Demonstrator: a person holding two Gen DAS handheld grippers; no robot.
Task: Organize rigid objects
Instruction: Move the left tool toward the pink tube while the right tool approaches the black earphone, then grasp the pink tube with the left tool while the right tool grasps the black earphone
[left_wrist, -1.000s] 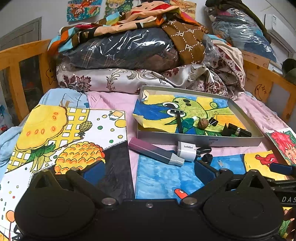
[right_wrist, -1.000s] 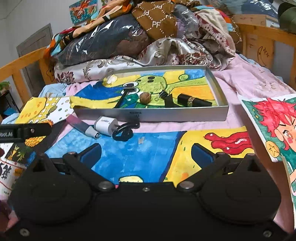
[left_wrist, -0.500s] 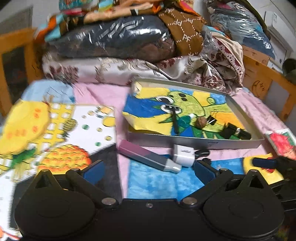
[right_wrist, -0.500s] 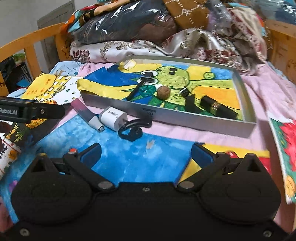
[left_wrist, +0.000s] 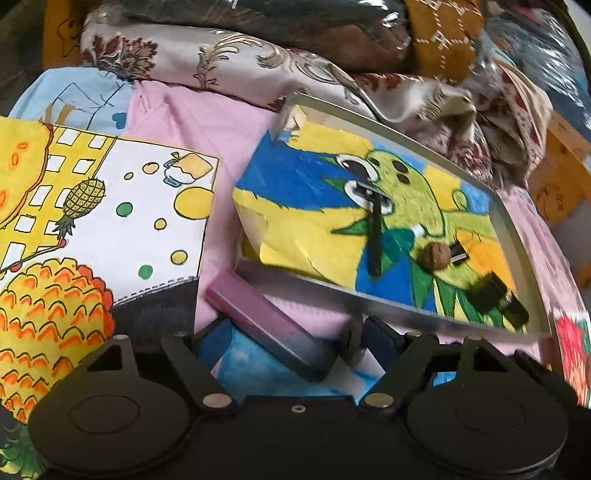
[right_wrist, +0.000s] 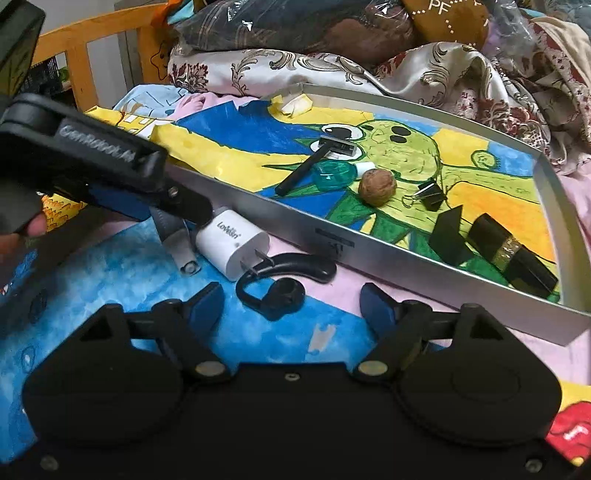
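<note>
Both your grippers have moved closer since a second ago, jaws just narrowing: left gripper (left_wrist: 291, 338) straddles the purple stick (left_wrist: 269, 325), right gripper (right_wrist: 291, 304) straddles the black clip (right_wrist: 275, 291), neither clenched. The charger (right_wrist: 232, 247) reads "Lovisn"-like lettering.

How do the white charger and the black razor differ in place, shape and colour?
The white charger lies outside the tray, on the blue drawing in front of its near wall; the black razor lies inside the tray on the green drawing. The charger is a short, blocky body with two prongs; the razor is a long thin handle with a crosswise head. One is white, the other black. Both lie flat, and neither is held by any tongs.
</note>
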